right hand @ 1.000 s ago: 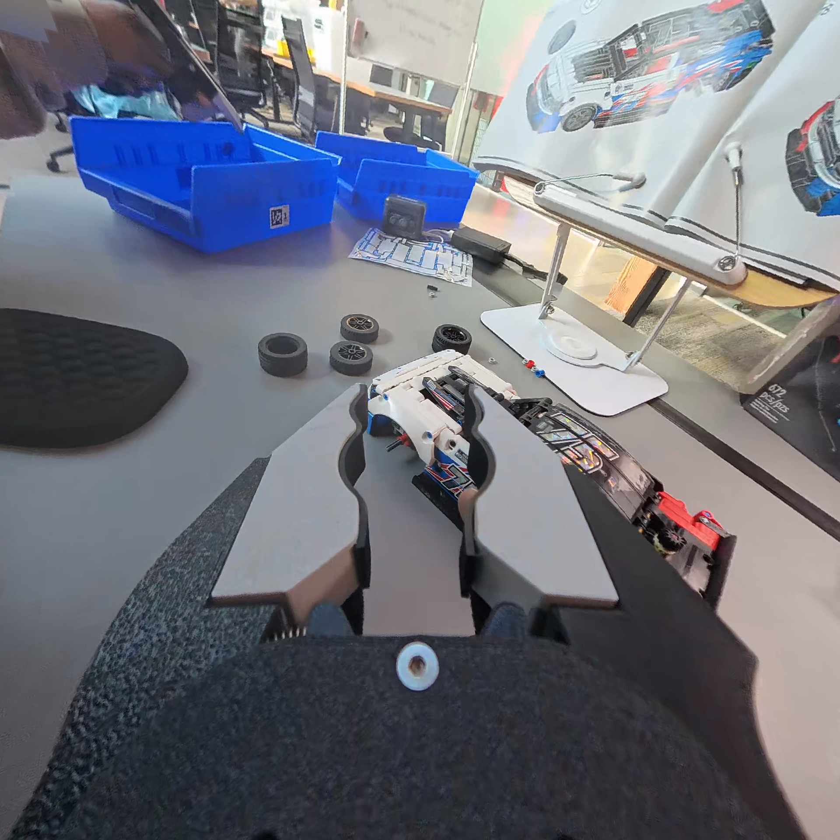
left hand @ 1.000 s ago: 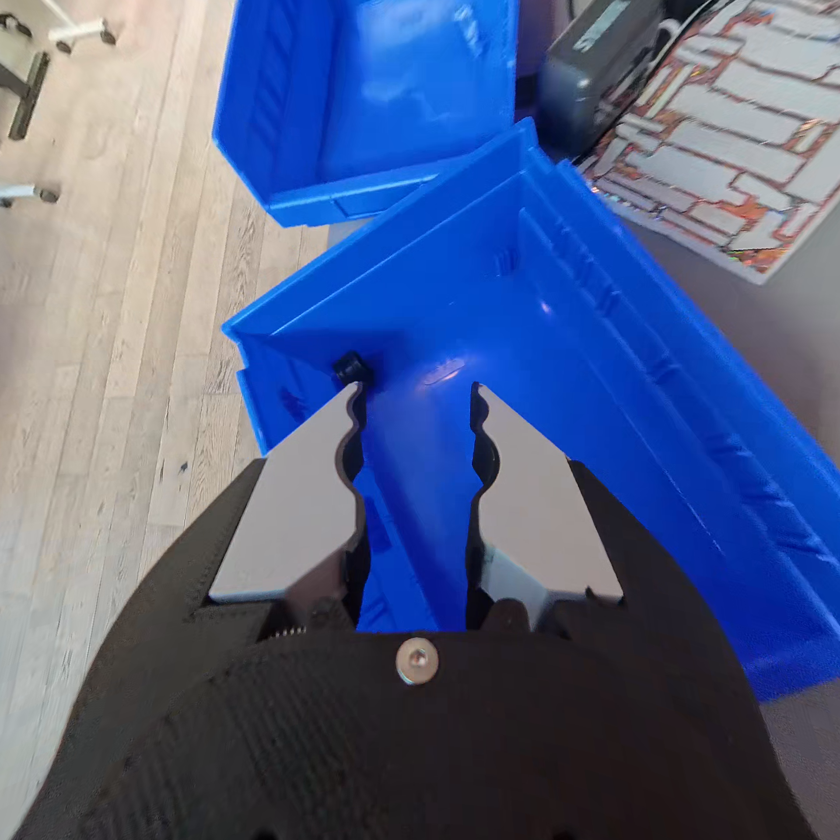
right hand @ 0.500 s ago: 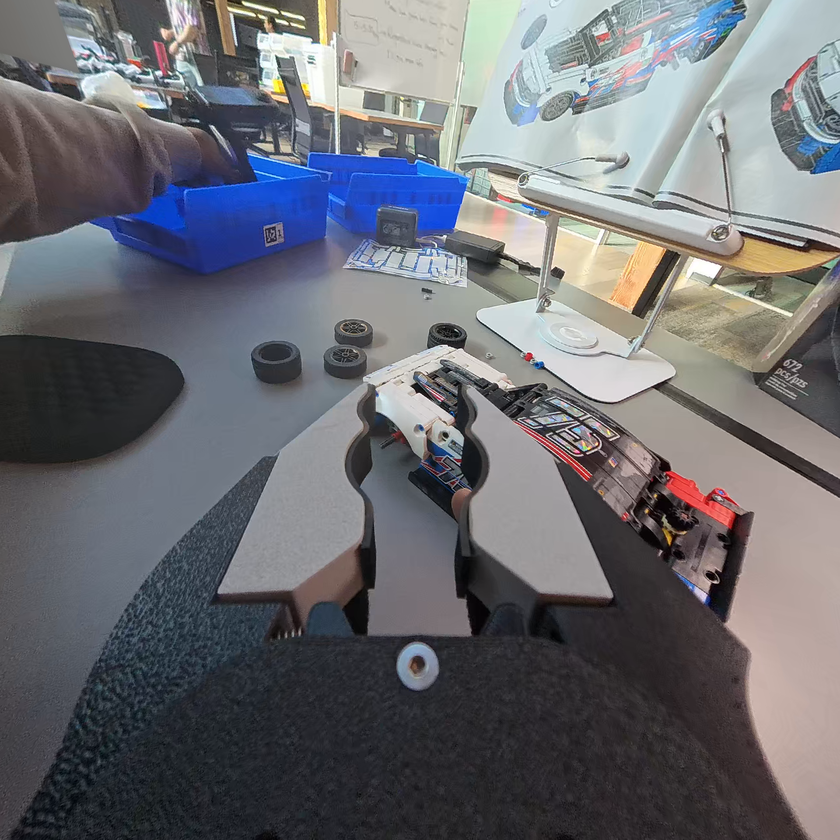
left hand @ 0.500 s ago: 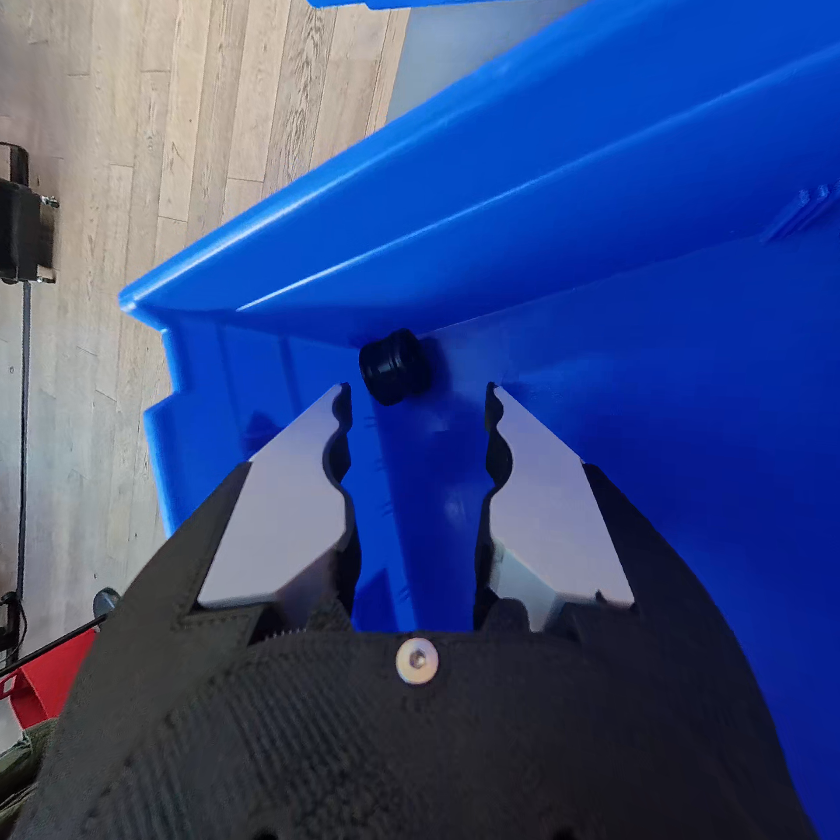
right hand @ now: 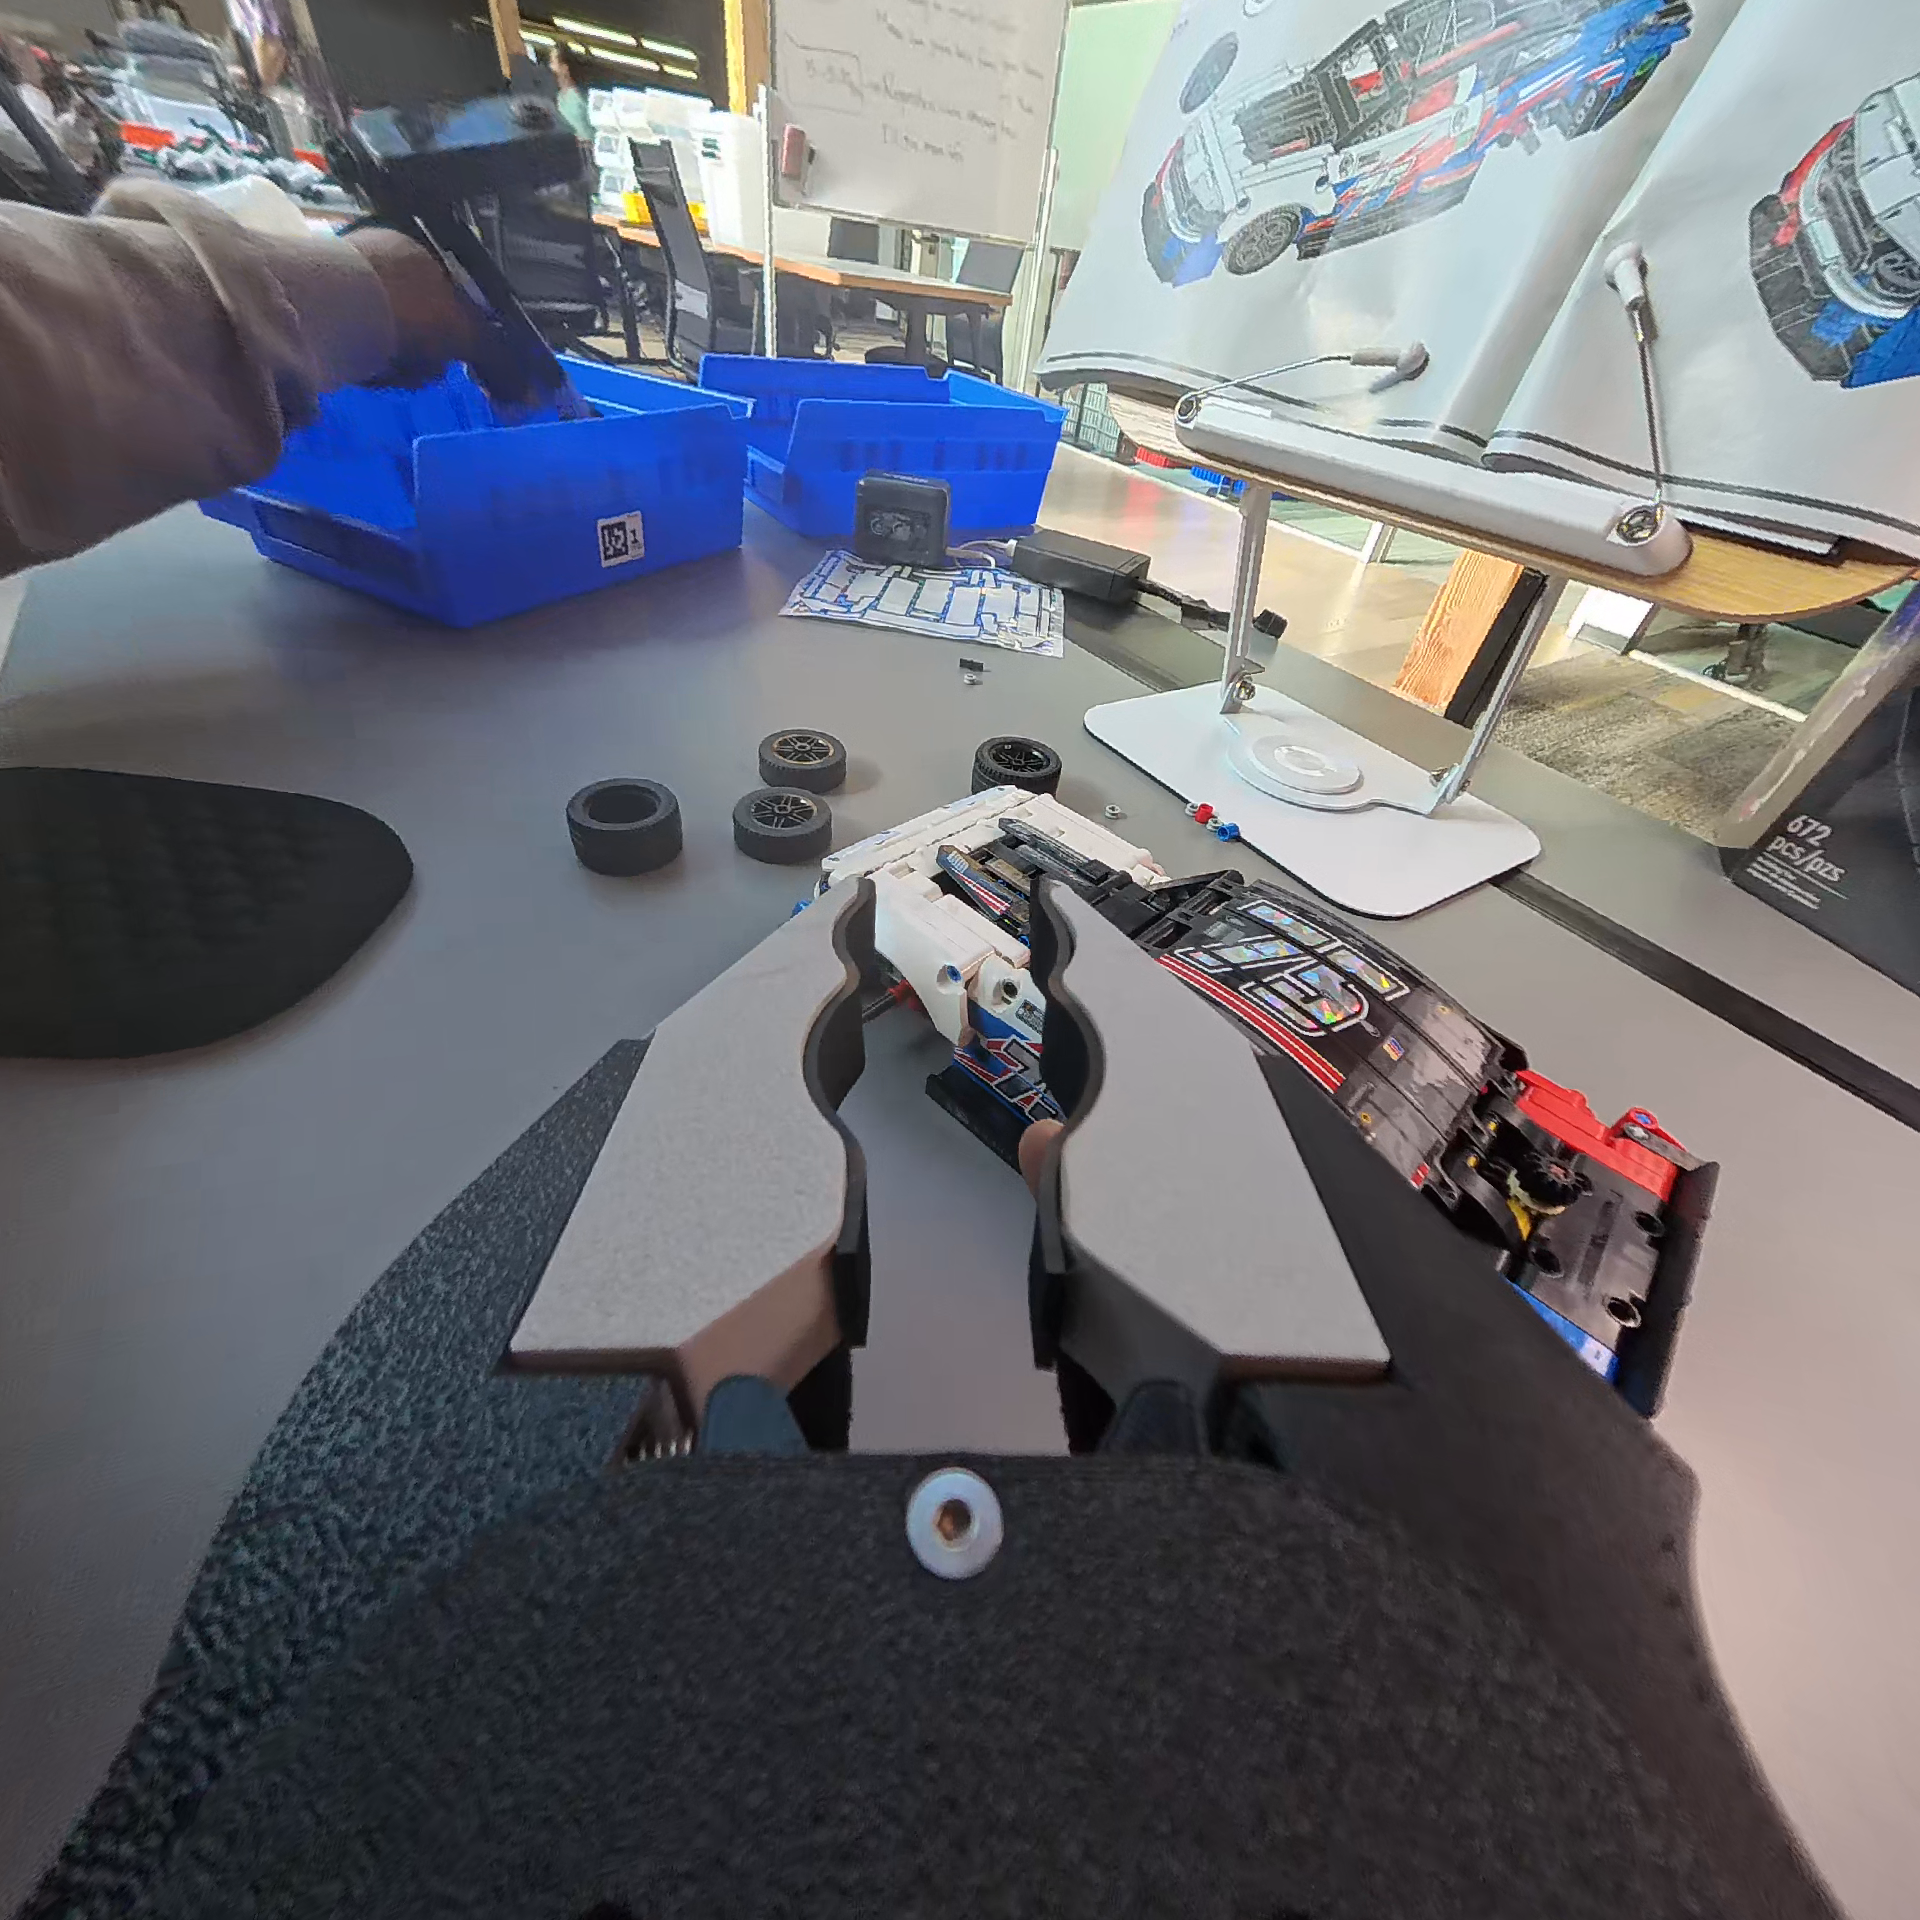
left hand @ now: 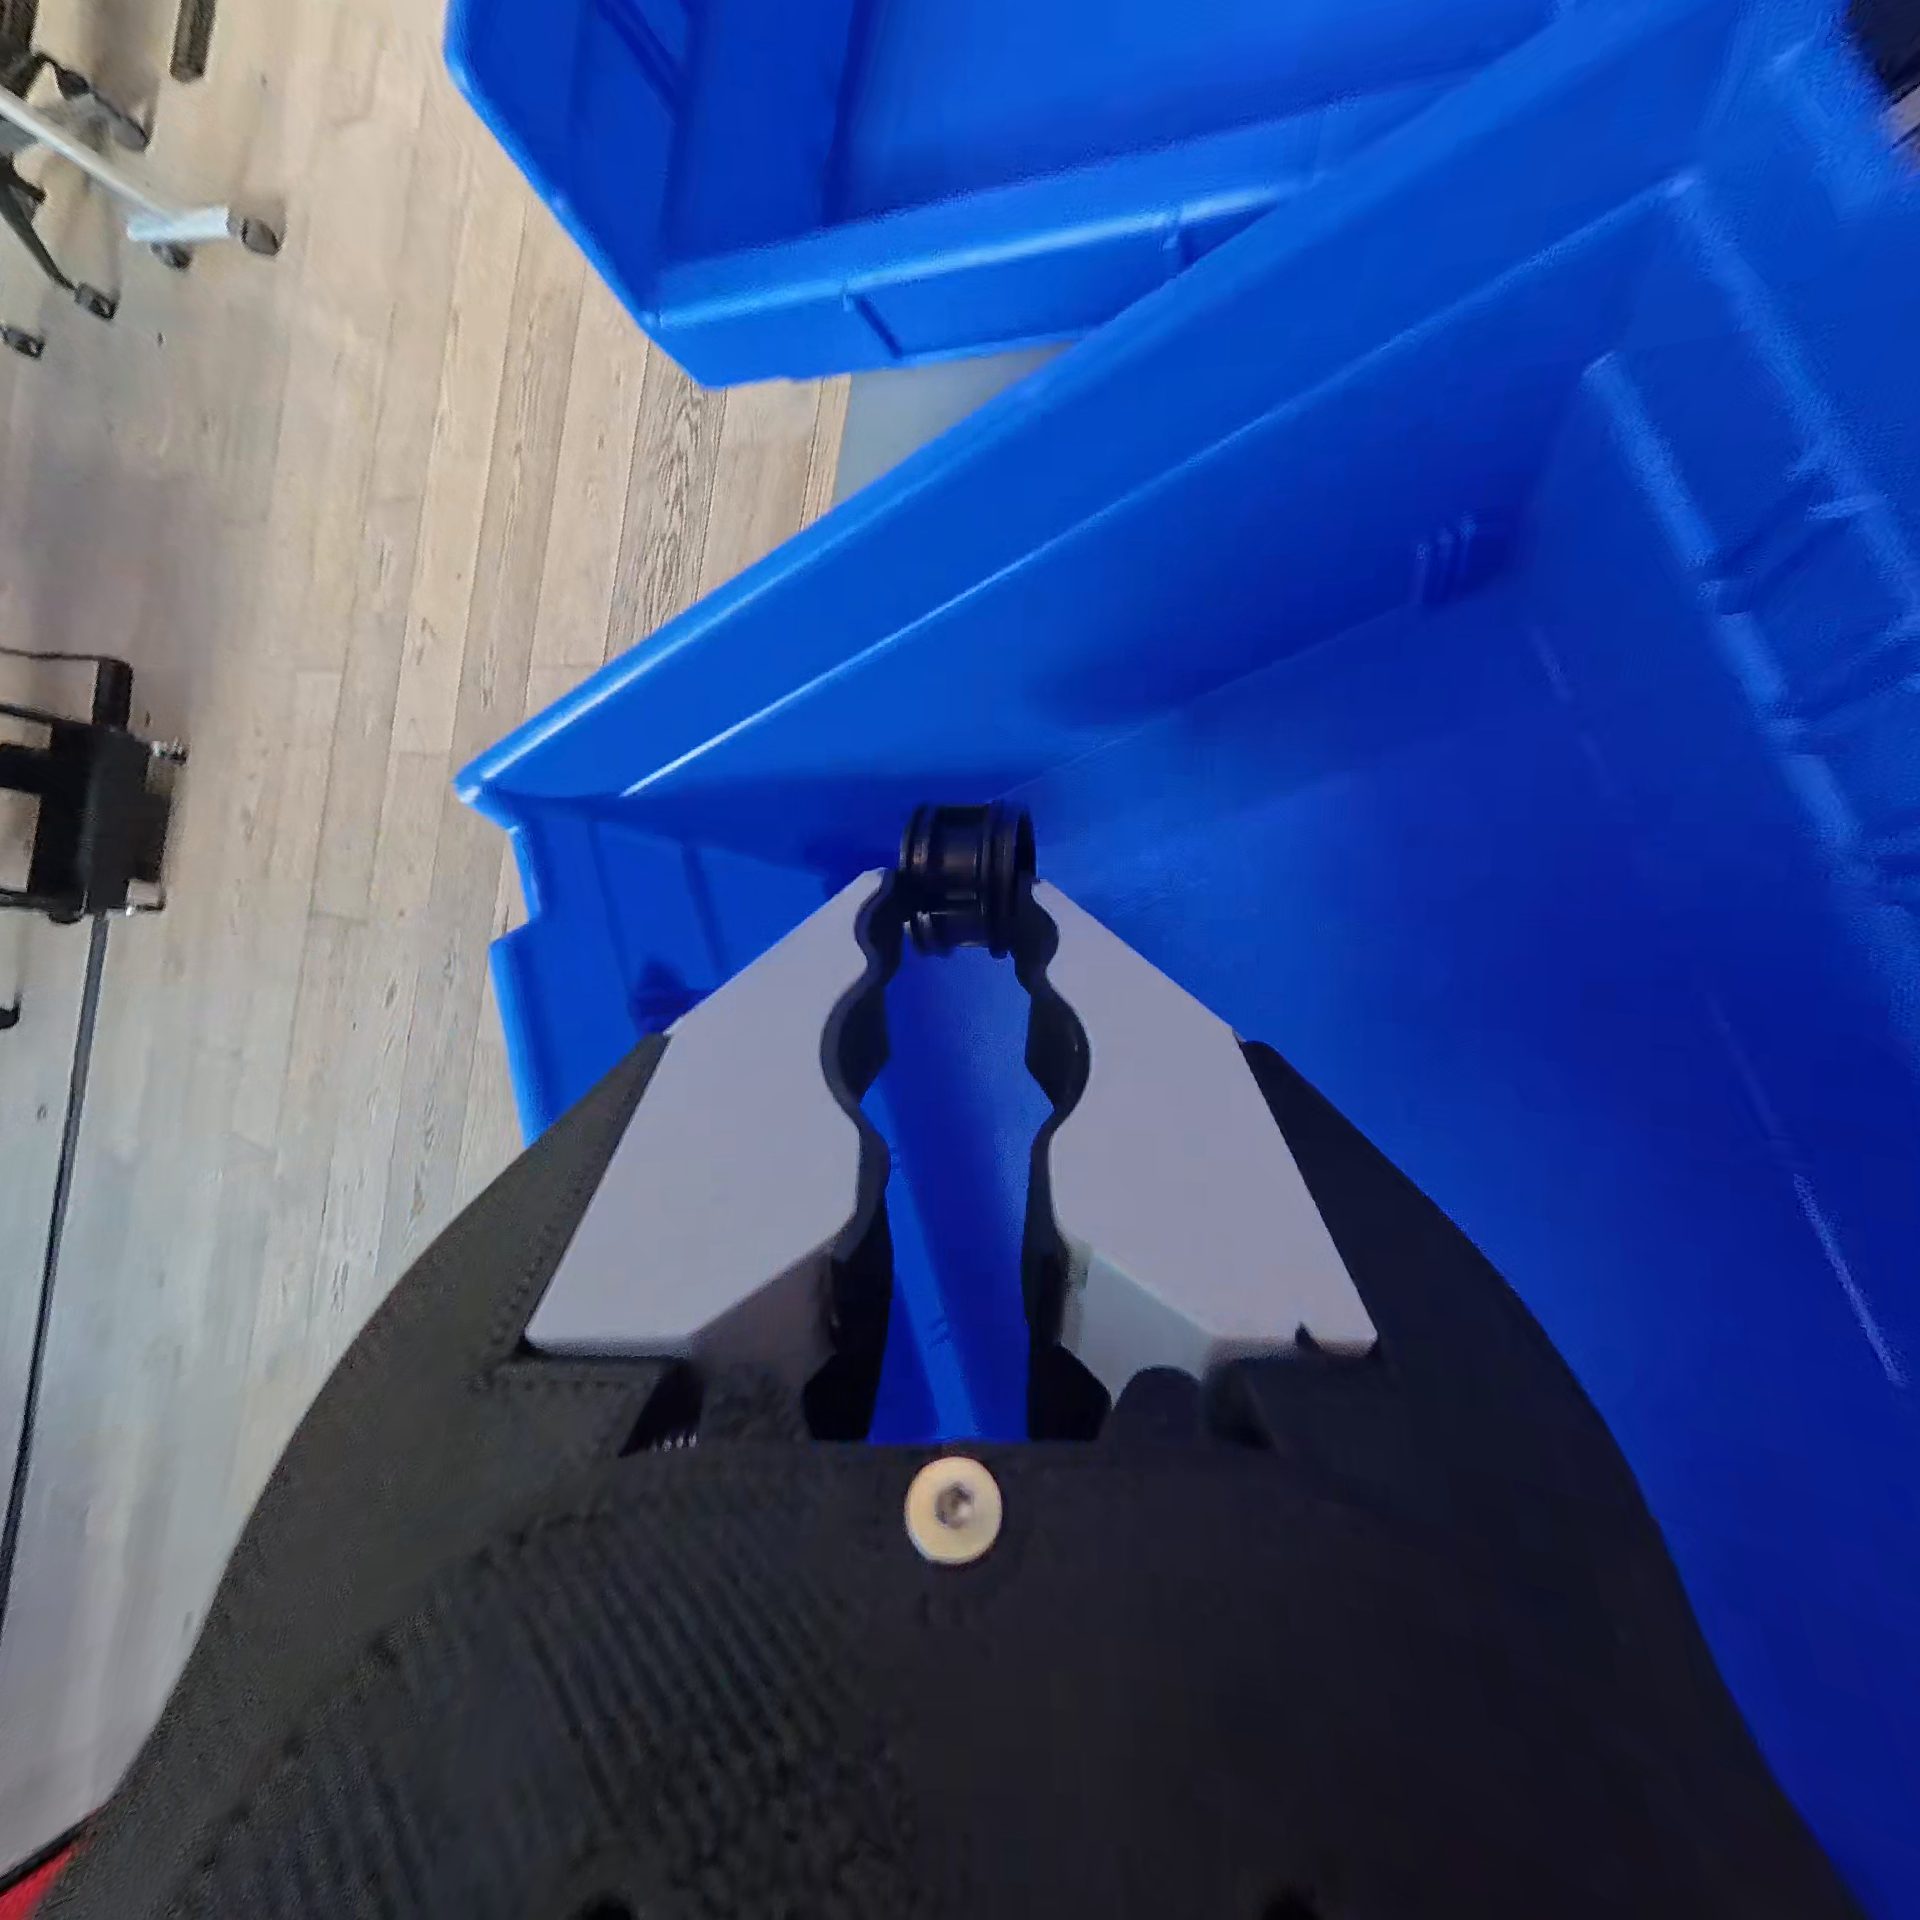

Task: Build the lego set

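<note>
Reaching into the blue bin with my left gripper, I am pinching a small black wheel piece between the very tips. My left jaws are nearly closed at the tips and are squeezing the piece from both sides. The piece is sitting in the middle of the left wrist picture, right by the bin's back wall. A second blue bin is showing at the top of that picture, and the wooden floor is filling the left side.

My right gripper is hovering low over the grey table. Its jaws are partly open and are holding nothing. The white front of the lego car is showing through the gap, and the car's black body with its red back end is stretching off to the right of the picture. The car is lying on the table.

Three wheels are sitting above the car in the picture: two rimmed wheels side by side and one more wheel to their right. A bare black tire is lying to their left. A black mat is lying at the left edge.

At the upper left, my sleeve is stretching over the same blue bin, with the other bin just to its right. A sticker sheet is lying in front of that other bin. The instruction book is standing on a white stand at the upper right.
</note>
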